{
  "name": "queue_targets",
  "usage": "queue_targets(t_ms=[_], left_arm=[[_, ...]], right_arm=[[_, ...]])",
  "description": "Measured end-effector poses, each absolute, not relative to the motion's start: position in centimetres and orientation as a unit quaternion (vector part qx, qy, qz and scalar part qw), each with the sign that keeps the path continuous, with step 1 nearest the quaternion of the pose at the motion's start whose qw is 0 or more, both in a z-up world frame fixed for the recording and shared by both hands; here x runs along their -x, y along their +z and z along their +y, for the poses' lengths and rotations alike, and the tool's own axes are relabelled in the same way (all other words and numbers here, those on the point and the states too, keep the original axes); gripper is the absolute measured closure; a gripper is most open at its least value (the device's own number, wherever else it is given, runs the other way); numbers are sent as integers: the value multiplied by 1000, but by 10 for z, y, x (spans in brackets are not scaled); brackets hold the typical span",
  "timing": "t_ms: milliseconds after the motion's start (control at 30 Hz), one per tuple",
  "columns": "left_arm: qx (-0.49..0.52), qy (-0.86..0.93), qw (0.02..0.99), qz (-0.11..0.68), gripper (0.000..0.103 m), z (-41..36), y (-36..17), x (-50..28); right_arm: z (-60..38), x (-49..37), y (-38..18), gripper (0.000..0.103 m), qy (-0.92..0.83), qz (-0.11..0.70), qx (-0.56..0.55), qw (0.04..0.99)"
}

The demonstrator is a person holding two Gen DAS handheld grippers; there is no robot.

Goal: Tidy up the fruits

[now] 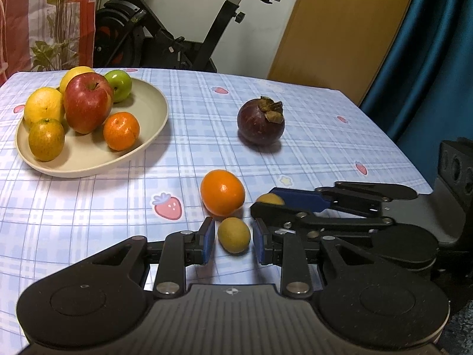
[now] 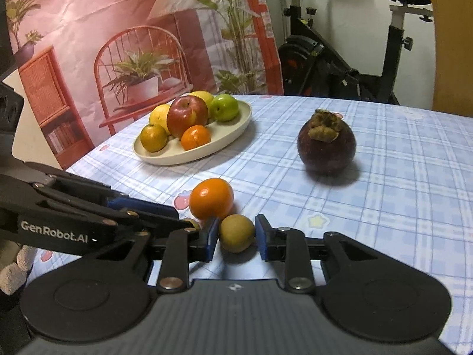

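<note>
Left gripper (image 1: 233,241) narrow, blue pads closed on a small yellow-brown fruit (image 1: 234,234) at the near edge of the table (image 1: 88,207). Right gripper (image 2: 236,238) same: jaws narrow, pads against a second small fruit (image 2: 236,233), just right of the first. The two grippers come in side by side, tips almost meeting. Can't tell if either small fruit is lifted or resting on the checked cloth. Loose orange (image 1: 222,192) sits just beyond both small fruits, close enough that contact can't be ruled out. Mangosteen (image 1: 261,121) stands alone further back and to the right, well apart from the rest. Cream plate (image 1: 88,159) far left holds a red apple (image 1: 87,102), a green apple (image 1: 119,84), two lemons, a tangerine (image 1: 121,130) and a greenish orange (image 1: 46,139), all bunched on its left side; right half of the plate is bare. Exercise bike (image 1: 165,29) behind the table
</note>
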State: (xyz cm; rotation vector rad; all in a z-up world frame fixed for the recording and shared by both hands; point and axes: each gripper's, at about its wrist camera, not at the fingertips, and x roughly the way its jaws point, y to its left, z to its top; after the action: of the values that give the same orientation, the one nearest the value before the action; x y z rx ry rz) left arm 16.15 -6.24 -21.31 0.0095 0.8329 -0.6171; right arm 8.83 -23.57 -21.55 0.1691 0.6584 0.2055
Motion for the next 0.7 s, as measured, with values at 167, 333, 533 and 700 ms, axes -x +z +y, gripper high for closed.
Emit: queue_targets(t_ms=[167, 333, 533, 700], left_arm=[[-7, -292, 867, 404, 73, -64, -218, -162], [-6, -285, 868, 406, 73, -66, -222, -165], [-9, -286, 870, 401, 75, -65, -223, -165], [-6, -282, 873, 399, 75, -61, -223, -164]], right_arm=[[-232, -77, -215, 74, 82, 316, -77, 942], [-228, -74, -216, 74, 74, 315, -66, 944], [-232, -77, -218, 75, 77, 321, -79, 941], [-233, -77, -218, 75, 77, 321, -81, 940]])
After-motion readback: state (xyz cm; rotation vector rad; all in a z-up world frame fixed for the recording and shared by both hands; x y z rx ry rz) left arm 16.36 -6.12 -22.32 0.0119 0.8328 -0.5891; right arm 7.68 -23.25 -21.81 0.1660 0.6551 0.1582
